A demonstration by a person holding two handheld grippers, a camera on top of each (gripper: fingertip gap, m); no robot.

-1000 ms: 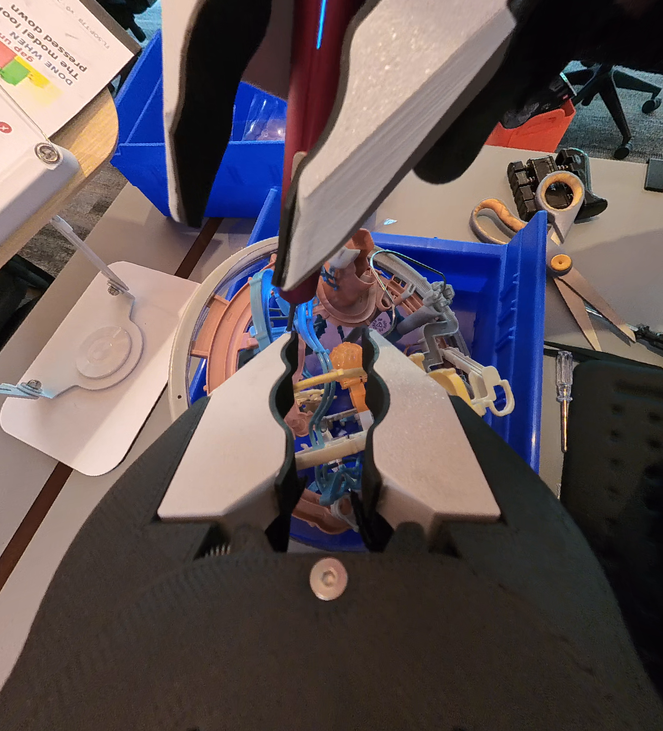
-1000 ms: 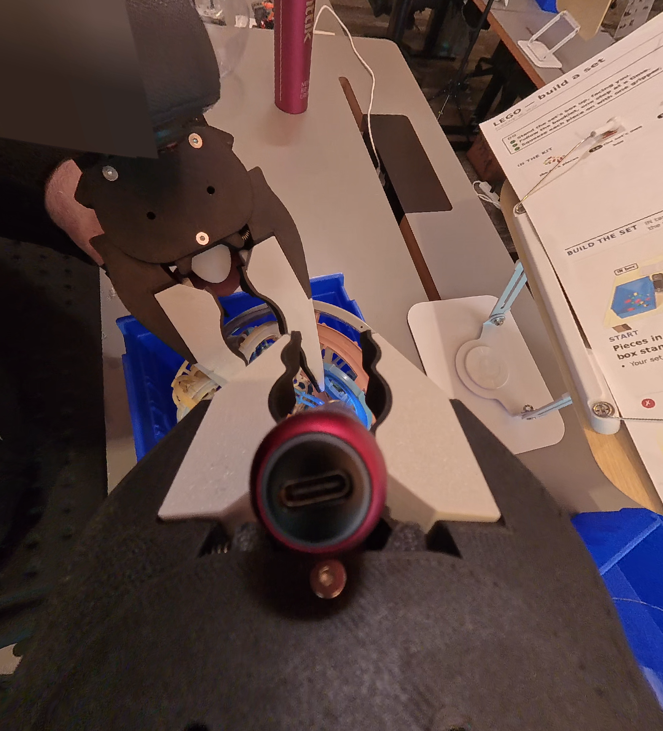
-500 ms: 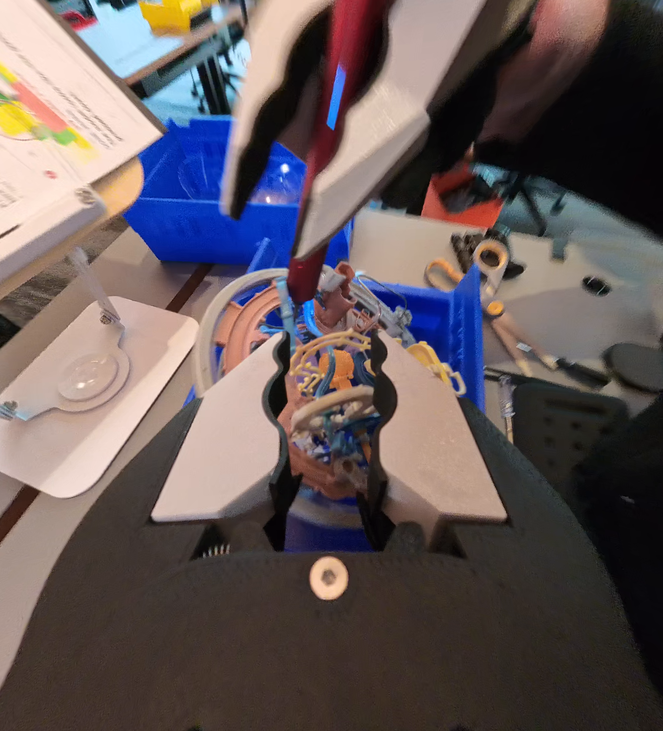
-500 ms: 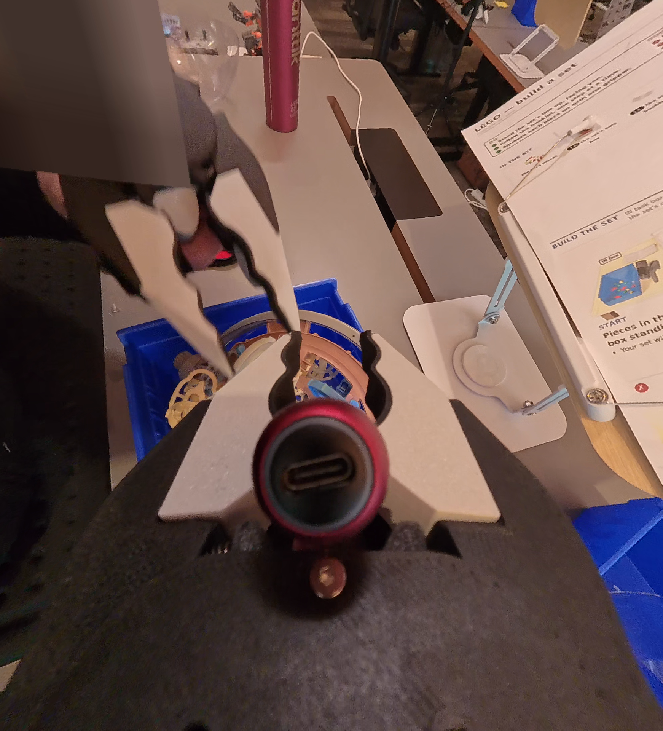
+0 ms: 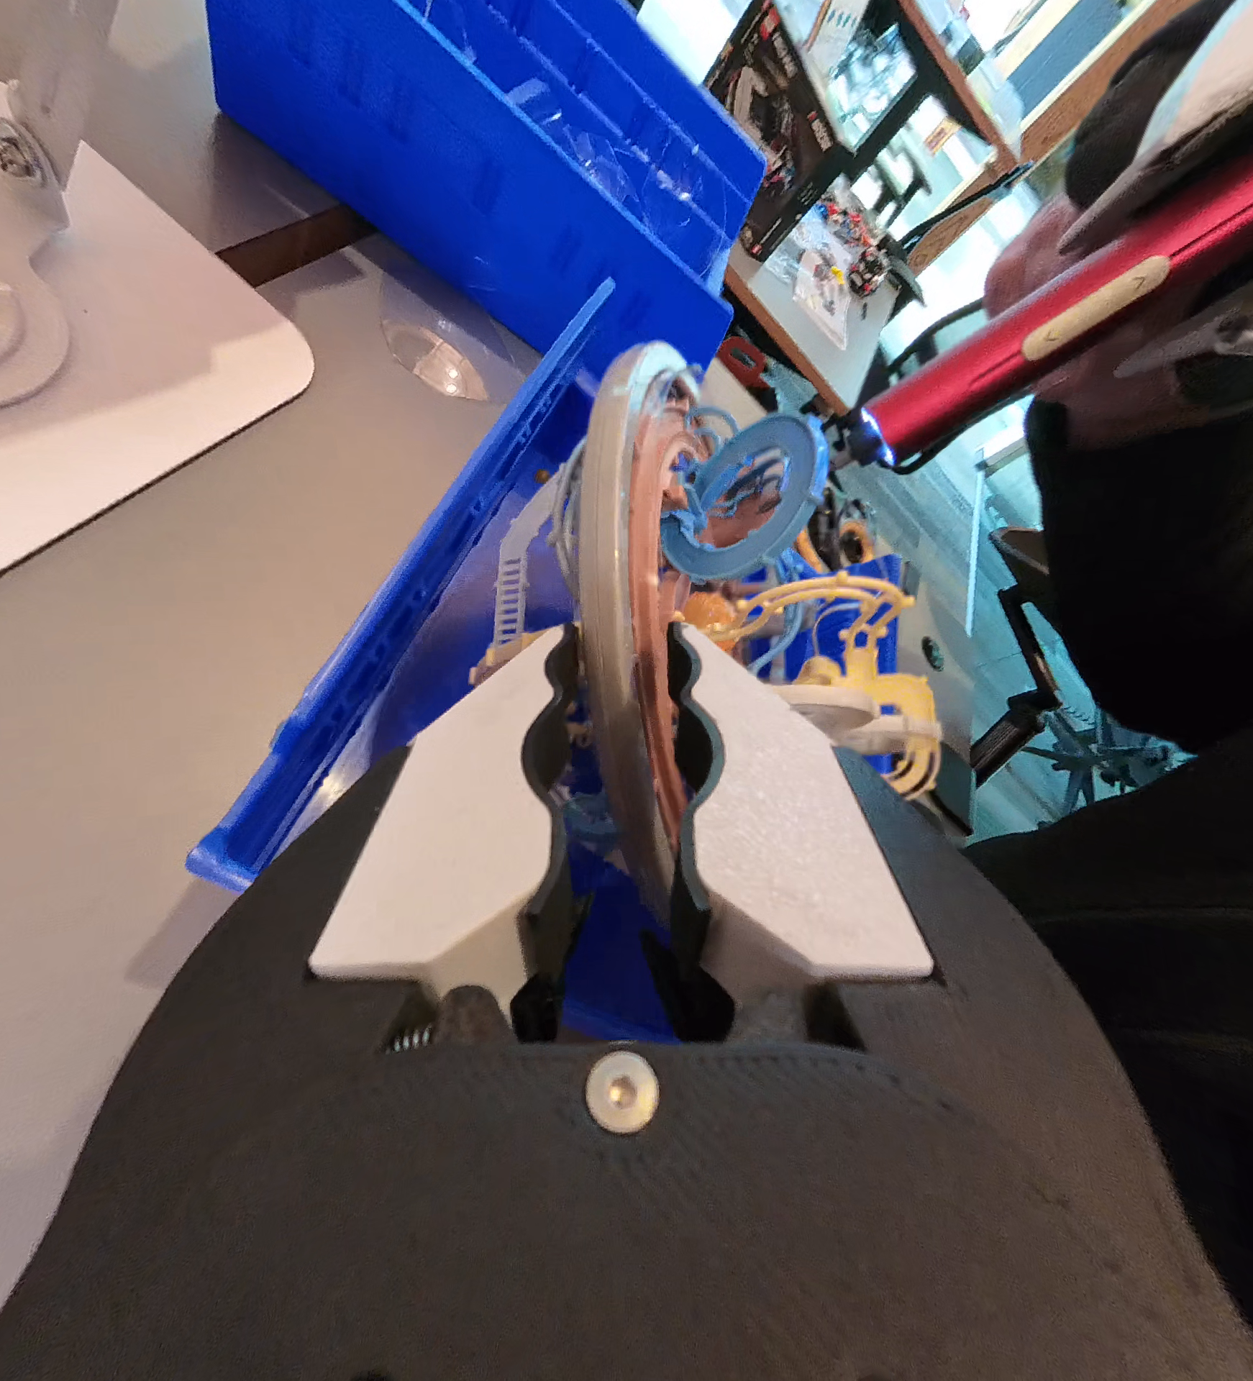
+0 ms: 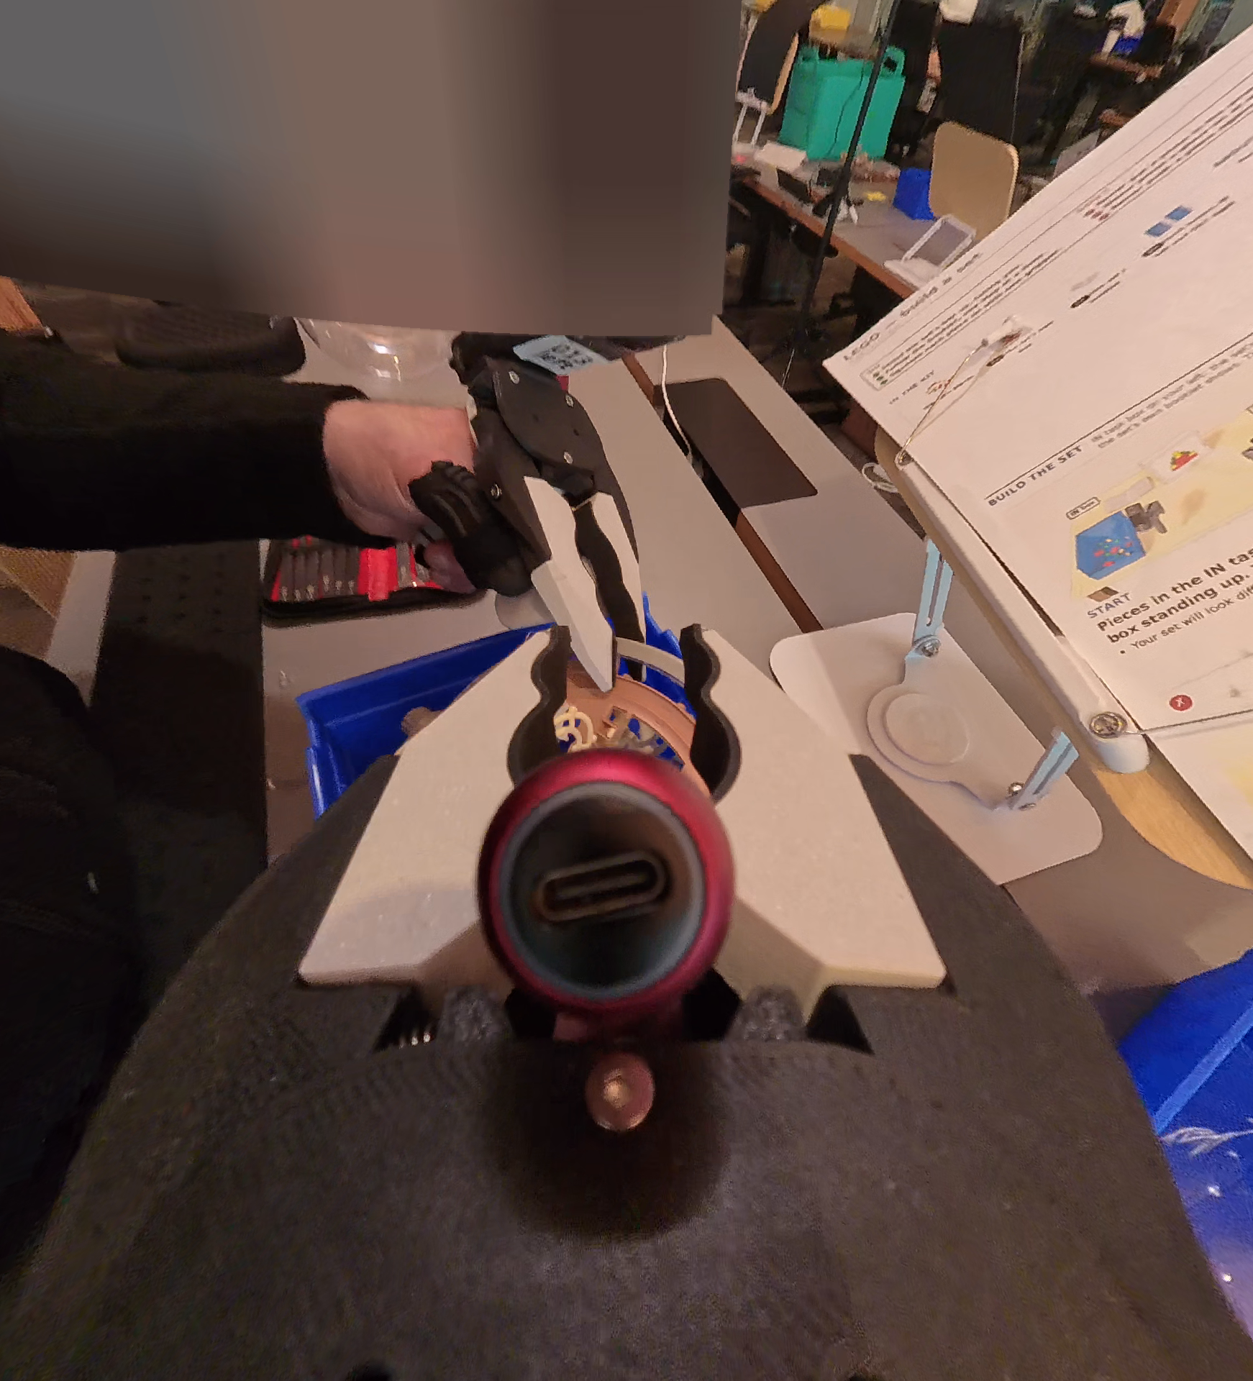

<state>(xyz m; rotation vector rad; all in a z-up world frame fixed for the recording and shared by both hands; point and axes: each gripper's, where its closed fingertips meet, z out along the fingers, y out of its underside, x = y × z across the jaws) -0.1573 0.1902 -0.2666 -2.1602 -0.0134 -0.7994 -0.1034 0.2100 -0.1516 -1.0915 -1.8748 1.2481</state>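
My left gripper [image 5: 623, 650] straddles the grey-white and brown rim [image 5: 608, 598] of a round plastic model with blue, yellow and brown parts. The model stands in a blue bin [image 5: 399, 635]. The jaws are closed on the rim. In the right wrist view the left gripper's fingers [image 6: 571, 590] pinch the model [image 6: 646, 717] from above, held by a person's hand [image 6: 377, 478]. My right gripper [image 6: 620, 639] is shut on a red pen-shaped power screwdriver [image 6: 605, 889], seen from its port end. The screwdriver [image 5: 1057, 344] also shows in the left wrist view, with its lit tip beside the model's blue ring [image 5: 743, 501].
A second blue bin [image 5: 474, 149] stands behind the first. A white stand base [image 6: 930, 740] carries a tilted board with printed sheets [image 6: 1132, 448] on the right. Another blue bin [image 6: 1244, 1083] is at the lower right. A tool case [image 6: 354, 575] and a black mat [image 6: 175, 710] lie to the left. The gap from one gripper's tips to the other's is roughly 12 cm.
My left gripper has tilted, moved to the model's edge and closed on its rim. The red screwdriver has drawn back from inside the model to beside its blue ring.
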